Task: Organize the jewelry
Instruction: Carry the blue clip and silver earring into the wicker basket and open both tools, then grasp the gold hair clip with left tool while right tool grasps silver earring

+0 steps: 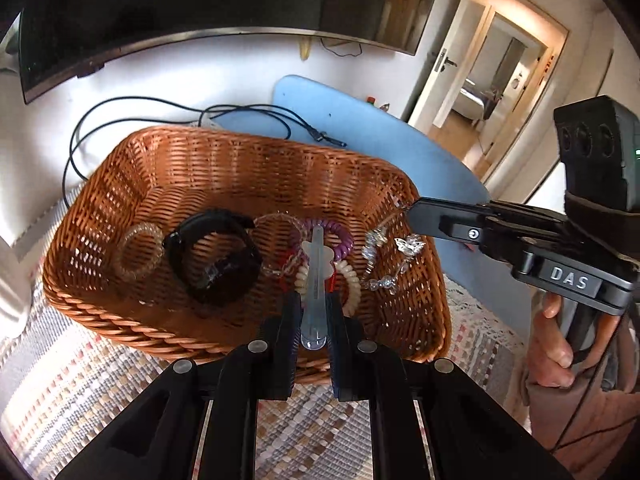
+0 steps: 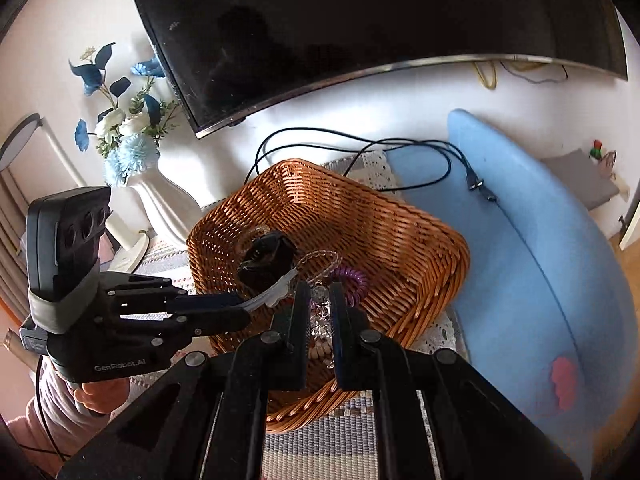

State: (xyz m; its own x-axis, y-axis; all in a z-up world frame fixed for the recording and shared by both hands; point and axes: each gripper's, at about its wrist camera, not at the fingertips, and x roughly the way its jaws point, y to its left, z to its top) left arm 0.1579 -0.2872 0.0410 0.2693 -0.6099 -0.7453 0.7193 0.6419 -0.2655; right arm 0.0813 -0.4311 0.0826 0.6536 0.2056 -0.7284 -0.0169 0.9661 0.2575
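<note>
- Left gripper (image 1: 315,312): you're clamped on clear hair clip (image 1: 316,264) over basket (image 1: 240,168).
- Right gripper (image 2: 319,312): closed on crystal bracelet (image 1: 384,256).
- Watch (image 1: 216,256), coil ties already inside; these two not yet released.

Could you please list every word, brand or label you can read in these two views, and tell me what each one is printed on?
"DAS": white letters on the black body of the right gripper, seen from the left wrist view.
"GenRobot.AI": grey letters on the black body of the left gripper, seen from the right wrist view.
No readable text appears on the wicker basket, the dark screen or the jewelry.
</note>
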